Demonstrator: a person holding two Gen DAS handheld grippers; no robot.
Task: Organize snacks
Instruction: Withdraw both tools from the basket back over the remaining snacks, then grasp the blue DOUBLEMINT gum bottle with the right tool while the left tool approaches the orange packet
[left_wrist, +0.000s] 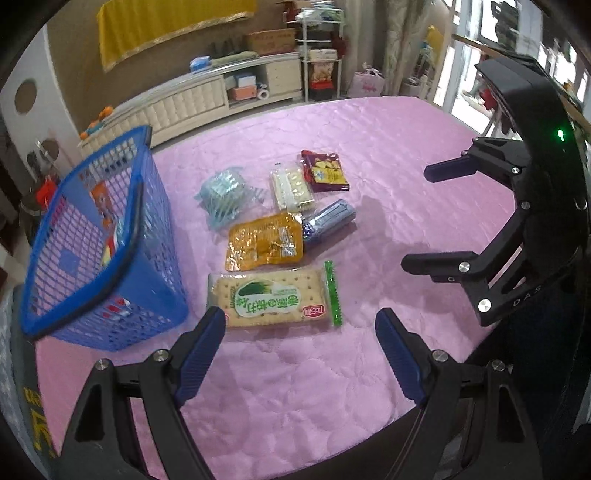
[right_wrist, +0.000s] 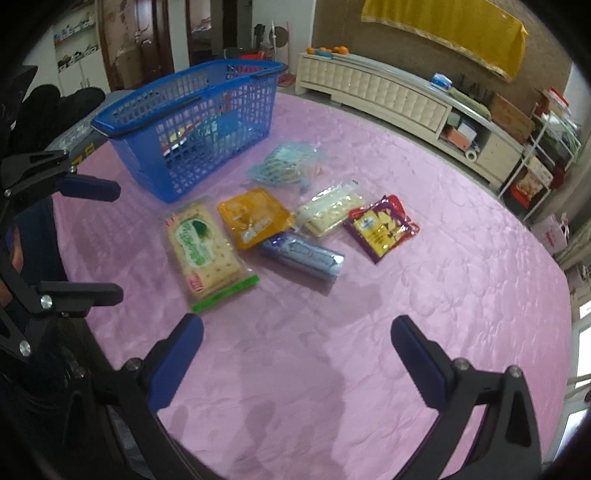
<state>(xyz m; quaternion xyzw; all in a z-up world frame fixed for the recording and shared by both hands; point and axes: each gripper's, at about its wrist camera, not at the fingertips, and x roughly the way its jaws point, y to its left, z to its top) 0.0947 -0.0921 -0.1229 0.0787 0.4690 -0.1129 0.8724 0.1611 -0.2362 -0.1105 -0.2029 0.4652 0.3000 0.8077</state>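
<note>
Left wrist view: we hold both grippers, left gripper (left_wrist: 300, 334) and right gripper (right_wrist: 297, 341), wide and empty, near the cracker pack (left_wrist: 275, 297), blue basket (left_wrist: 122, 280) left for loading.

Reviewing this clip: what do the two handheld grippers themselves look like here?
Both match: the left gripper and right gripper have black angular frames with silver screws and dark blue ribbed fingers. The right gripper's black body carries a lit green LED and white lettering. No cables visible.

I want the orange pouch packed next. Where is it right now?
The orange pouch lies on the pink cloth right of the blue basket, between the green-label cracker pack and the silvery-blue tube pack.
</note>
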